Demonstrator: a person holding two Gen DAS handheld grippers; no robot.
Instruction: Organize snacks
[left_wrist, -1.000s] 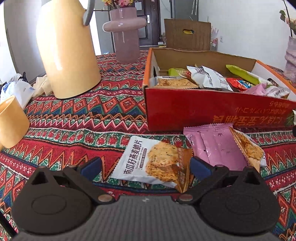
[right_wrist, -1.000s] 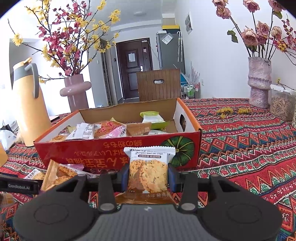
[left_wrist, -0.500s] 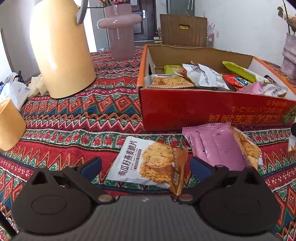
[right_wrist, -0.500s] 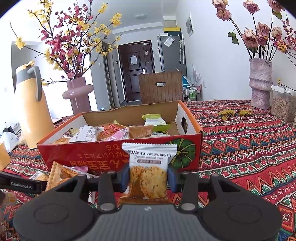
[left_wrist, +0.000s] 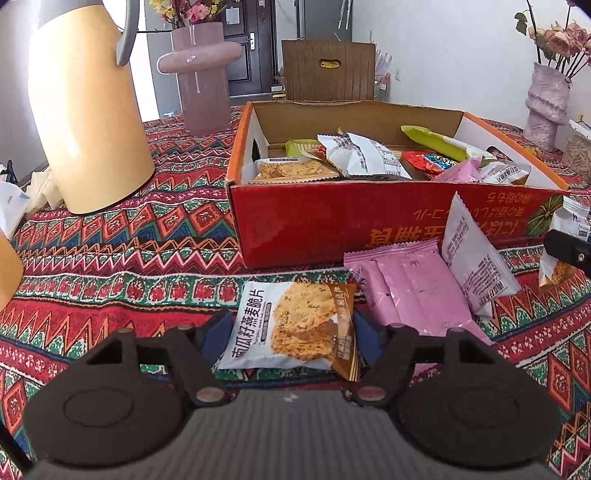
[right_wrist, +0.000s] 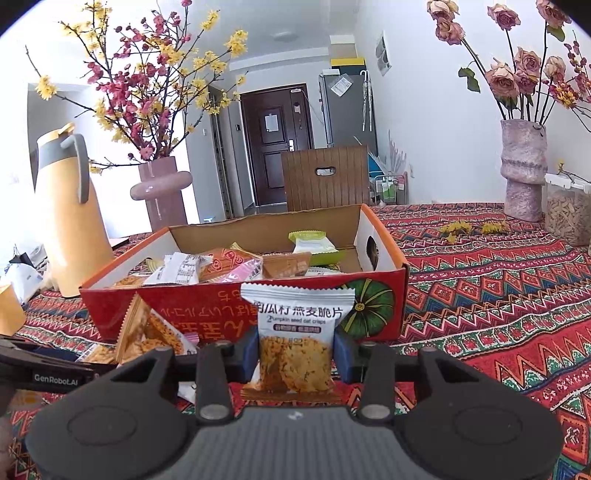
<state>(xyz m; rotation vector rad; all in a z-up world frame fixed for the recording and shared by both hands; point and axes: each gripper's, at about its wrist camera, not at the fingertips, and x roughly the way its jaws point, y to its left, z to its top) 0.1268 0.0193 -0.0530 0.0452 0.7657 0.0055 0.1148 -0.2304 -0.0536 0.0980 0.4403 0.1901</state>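
A red cardboard box (left_wrist: 332, 218) holds several snack packets; it also shows in the right wrist view (right_wrist: 221, 306). My left gripper (left_wrist: 291, 336) is shut on a white oat crisp packet (left_wrist: 295, 325), held just above the cloth in front of the box. My right gripper (right_wrist: 295, 350) is shut on another white oat crisp packet (right_wrist: 295, 332), held upright before the box's front wall. Pink packets (left_wrist: 410, 291) and a white packet (left_wrist: 472, 254) lie in front of the box.
A tall yellow thermos (left_wrist: 85, 110) and a pink vase (left_wrist: 203, 81) stand left of the box on the patterned tablecloth (left_wrist: 110, 236). A wooden chair back (left_wrist: 328, 74) is behind the box. Another vase (right_wrist: 524, 170) with roses stands at the far right.
My left gripper has closed on the oat crisp packet and lifted it slightly. My right gripper has risen a little with its packet, still in front of the box.
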